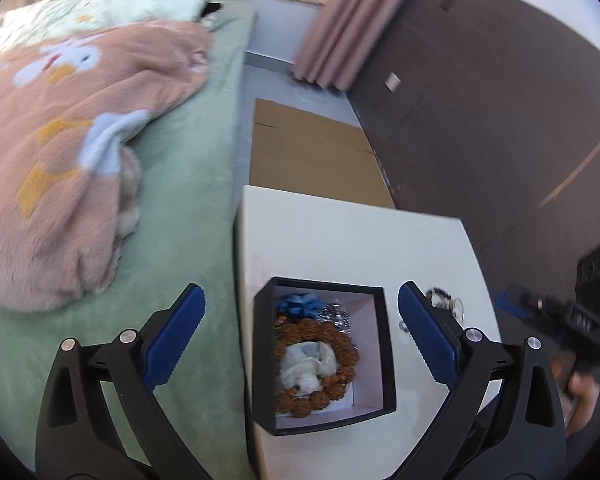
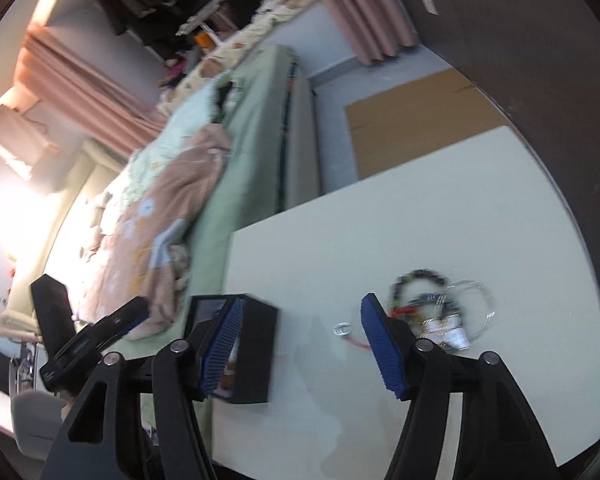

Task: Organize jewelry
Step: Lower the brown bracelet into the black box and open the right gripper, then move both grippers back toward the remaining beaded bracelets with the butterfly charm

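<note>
Two claws, both gaping and empty: our left claw (image 1: 302, 332) straddles the black box (image 1: 324, 354) of beads; bracelets (image 2: 432, 304) just beyond our right claw (image 2: 300, 340) on the counter (image 2: 440, 200)

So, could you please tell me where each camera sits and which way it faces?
Left wrist: on the left tool, looking steeply down at the open black jewellery box; own fingers open, a hand at right.
Right wrist: on the right tool, facing the loose bracelets; own fingers open.
Shared: box, white table, bed.
</note>
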